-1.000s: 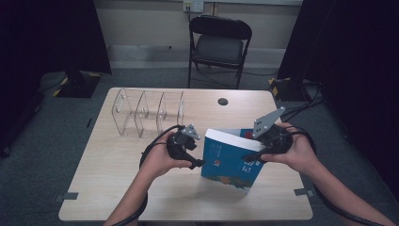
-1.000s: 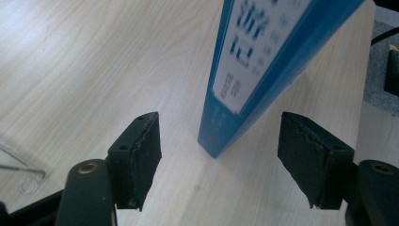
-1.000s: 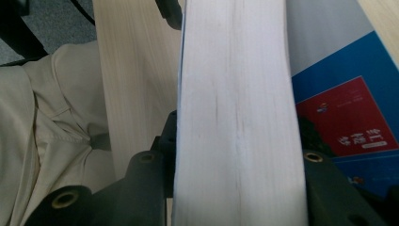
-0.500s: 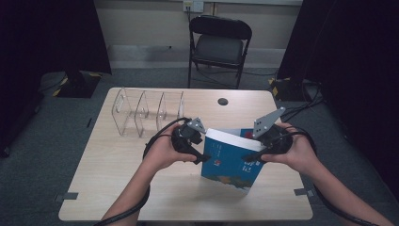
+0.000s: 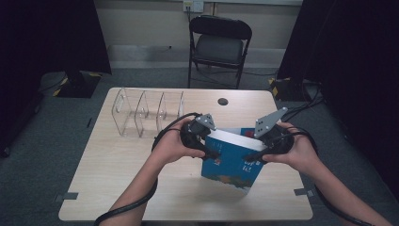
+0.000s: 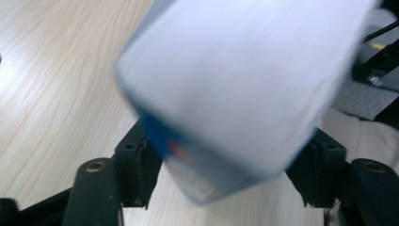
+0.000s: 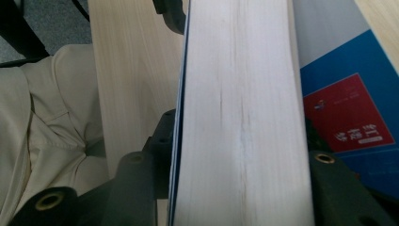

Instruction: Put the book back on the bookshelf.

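Pale wood-grain desk (image 5: 117, 169) stands in a dim room with a folding chair (image 5: 219, 44) behind it and a clear divider rack (image 5: 146, 112) toward the far left. Both grippers meet at a thick blue-covered book (image 5: 233, 162), tilted up on its edge between them. The right gripper (image 5: 263, 151) has its jaws clamped across the page block, though they have just been easing wider. The left gripper (image 5: 200, 141) has the book's corner between its jaws, which have just been narrowing; they stand beside the book, not yet pressing.
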A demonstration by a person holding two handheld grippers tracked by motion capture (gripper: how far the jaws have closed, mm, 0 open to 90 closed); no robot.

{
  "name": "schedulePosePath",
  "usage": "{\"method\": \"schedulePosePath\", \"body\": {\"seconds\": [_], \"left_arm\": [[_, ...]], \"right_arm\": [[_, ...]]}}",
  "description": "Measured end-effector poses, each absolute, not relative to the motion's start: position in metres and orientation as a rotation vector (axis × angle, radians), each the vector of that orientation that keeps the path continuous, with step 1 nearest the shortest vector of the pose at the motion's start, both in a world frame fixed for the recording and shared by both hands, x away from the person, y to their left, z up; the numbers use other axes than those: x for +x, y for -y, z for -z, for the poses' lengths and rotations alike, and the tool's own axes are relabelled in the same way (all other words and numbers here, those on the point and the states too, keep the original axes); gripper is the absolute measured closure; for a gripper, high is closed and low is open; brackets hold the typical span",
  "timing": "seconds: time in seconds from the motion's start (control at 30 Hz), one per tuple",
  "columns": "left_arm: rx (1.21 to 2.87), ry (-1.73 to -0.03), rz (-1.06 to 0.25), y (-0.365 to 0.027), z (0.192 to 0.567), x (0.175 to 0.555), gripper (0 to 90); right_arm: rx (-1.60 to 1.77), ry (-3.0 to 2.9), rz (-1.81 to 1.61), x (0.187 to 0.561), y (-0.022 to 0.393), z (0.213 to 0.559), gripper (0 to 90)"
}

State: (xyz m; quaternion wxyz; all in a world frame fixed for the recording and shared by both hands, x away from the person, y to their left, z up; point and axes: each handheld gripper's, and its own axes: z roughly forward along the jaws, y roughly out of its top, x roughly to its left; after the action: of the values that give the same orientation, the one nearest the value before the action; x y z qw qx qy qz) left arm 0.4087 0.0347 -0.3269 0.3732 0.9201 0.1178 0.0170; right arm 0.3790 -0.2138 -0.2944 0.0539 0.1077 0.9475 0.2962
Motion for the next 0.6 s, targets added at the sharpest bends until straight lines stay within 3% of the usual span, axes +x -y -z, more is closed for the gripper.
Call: {"method": "schedulePosePath", "body": {"seconds": [0.27,0.6], "left_arm": [[2.414,-0.267,-0.077,-0.033,0.323,0.407,43.7],[2.425,-0.266,-0.043,-0.034,0.319,0.396,55.7]], "right_arm": [[0.422,-2.84,-0.951,0.38,0.227,0.3,41.8],[0.521,-2.785,-1.068,0.384,0.244,0.312,39.6]]}}
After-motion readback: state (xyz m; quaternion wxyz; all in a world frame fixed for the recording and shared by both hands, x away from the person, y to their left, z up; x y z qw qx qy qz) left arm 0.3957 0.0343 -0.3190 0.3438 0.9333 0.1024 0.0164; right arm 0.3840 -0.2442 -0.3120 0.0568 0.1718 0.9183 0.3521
